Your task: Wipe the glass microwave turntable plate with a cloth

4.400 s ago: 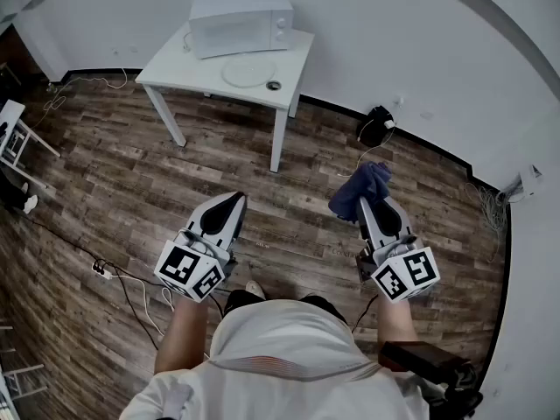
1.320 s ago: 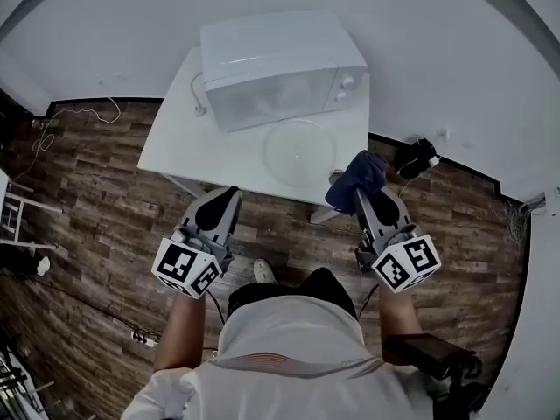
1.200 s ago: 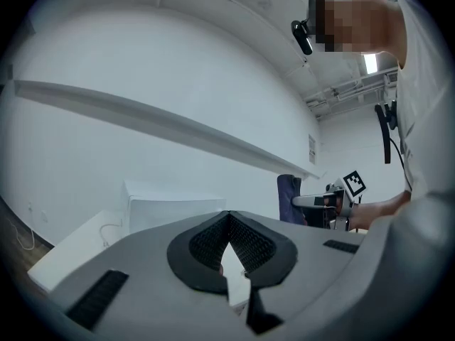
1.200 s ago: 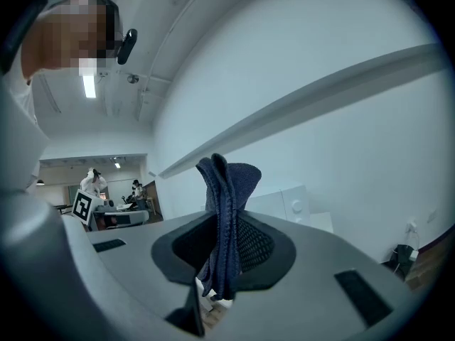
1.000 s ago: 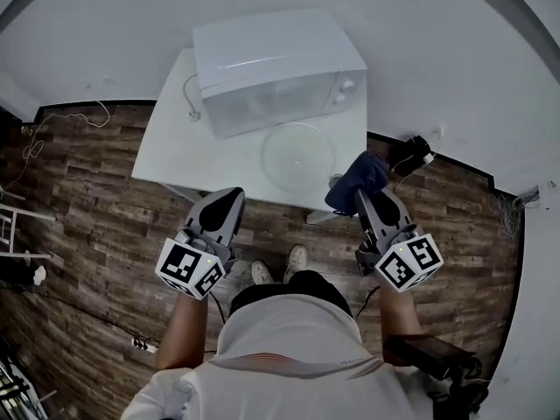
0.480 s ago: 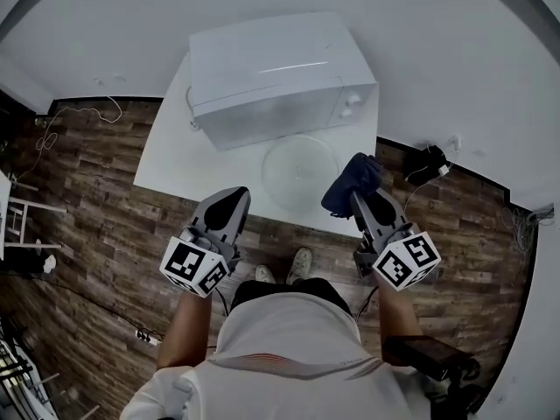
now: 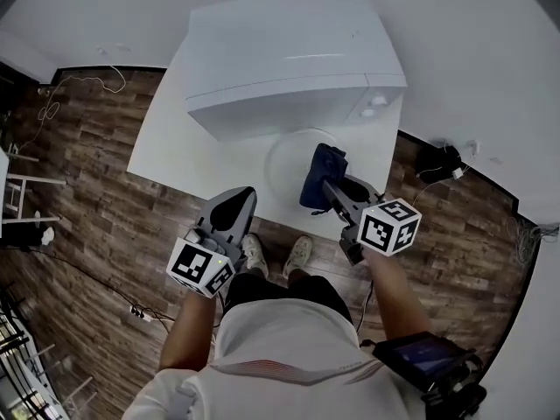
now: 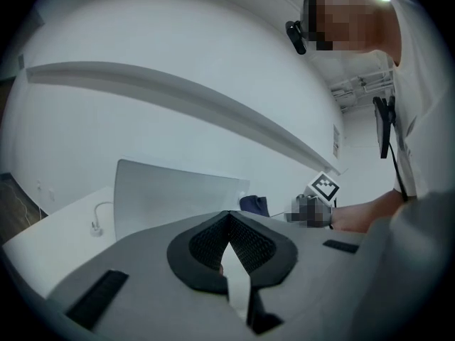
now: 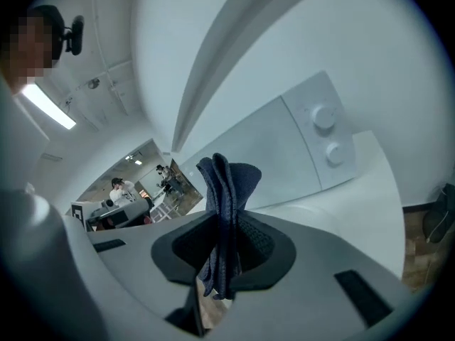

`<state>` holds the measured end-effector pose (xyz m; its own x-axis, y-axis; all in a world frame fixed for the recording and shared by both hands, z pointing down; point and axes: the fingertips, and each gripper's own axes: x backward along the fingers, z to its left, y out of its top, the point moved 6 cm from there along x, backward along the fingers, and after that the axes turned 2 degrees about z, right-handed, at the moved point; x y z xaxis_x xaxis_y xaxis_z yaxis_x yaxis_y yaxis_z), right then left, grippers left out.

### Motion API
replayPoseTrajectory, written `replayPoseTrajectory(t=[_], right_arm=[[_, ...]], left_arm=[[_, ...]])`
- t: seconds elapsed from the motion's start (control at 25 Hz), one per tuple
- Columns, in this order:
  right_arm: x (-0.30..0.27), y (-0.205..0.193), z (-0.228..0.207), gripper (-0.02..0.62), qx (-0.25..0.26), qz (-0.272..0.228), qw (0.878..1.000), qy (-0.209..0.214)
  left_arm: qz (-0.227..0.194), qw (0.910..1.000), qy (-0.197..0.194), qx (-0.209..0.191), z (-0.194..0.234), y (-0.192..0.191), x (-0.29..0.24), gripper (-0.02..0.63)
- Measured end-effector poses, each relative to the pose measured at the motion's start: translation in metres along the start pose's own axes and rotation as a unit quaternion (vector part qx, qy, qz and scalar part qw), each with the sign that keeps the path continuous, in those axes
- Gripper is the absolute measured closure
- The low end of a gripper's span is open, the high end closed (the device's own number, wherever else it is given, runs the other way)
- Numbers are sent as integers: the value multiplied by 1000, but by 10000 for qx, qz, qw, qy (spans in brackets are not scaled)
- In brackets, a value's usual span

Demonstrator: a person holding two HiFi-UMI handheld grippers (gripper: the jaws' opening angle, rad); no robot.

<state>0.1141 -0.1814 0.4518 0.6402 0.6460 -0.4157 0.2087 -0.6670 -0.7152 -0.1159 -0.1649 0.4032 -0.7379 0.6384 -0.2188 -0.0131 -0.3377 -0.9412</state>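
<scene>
1. Right tool (image 9: 226, 227): clenched on a dark blue folded cloth (image 9: 227, 183). The cloth is pinched between the two jaws. Folds stand up above the jaw tips and a shorter end hangs below them.

2. In the head view the right tool (image 7: 327, 185) points forward and to the left. The cloth (image 7: 318, 173) at its tip lies over the right part of the round clear glass turntable plate (image 7: 283, 163). The views do not show whether the cloth touches the glass.

3. Left tool (image 8: 228, 222): clenched, with nothing between the jaws. The jaw tips meet, and a narrow wedge-shaped gap remains behind them.

4. In the head view the left tool (image 7: 236, 201) is at the near edge of the white counter (image 7: 171, 151). It is to the left of the plate and apart from it.

5. The plate lies flat on the counter, just in front of the white microwave oven (image 7: 280, 59).

6. The oven door is shut. Two round knobs (image 9: 323, 118) are on the oven's right-hand panel.

7. The counter stands on a wood-plank floor (image 7: 79, 199).
</scene>
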Motion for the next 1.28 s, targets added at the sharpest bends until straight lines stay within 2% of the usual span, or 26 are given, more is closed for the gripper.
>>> replayPoseTrajectory(t=[0.2, 0.56, 0.96, 1.28], right_arm=[[-74, -23, -24, 529, -550, 902, 9944, 32], [-153, -37, -29, 529, -339, 1950, 9796, -358], [-180, -39, -40, 529, -373, 2270, 9715, -565], [-170, -38, -62, 529, -785, 2104, 9713, -783]], left_arm=[[171, 9999, 16, 2, 24, -24, -12, 597], [397, 9989, 114, 200, 58, -59, -22, 597], [408, 9987, -10, 306, 68, -65, -38, 597], [481, 9982, -45, 368, 63, -68, -34, 597]])
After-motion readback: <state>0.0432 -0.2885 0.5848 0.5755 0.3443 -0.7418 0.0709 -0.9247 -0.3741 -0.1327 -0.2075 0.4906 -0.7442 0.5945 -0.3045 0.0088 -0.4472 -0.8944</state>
